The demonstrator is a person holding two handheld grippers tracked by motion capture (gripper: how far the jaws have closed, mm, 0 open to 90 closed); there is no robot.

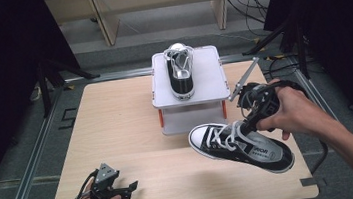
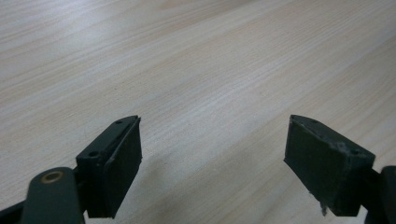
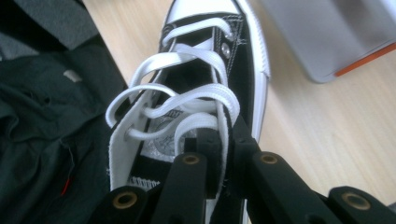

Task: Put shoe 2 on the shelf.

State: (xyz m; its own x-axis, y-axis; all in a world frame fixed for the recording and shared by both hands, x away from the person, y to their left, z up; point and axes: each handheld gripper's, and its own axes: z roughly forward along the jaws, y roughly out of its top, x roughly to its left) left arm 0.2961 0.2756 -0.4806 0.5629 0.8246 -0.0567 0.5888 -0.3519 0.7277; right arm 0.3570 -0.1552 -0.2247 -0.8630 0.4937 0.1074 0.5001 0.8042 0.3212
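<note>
A black high-top sneaker (image 1: 243,146) with white laces and a white toe cap hangs tilted above the table's right front, toe toward the left. My right gripper (image 1: 248,121) is shut on the side of its collar by the laces; in the right gripper view the jaws pinch that edge of the sneaker (image 3: 205,93) at my right gripper (image 3: 225,154). A matching second sneaker (image 1: 180,71) lies on a white raised platform (image 1: 212,75) at the table's back middle. My left gripper (image 1: 133,186) rests low at the front left, open; its jaws (image 2: 212,161) stand wide over bare wood.
The light wooden table (image 1: 116,116) has open room across its left half and front middle. The platform stands on a white base with orange posts (image 1: 160,117). Black stands and cables (image 1: 277,32) sit beyond the table's right rear corner.
</note>
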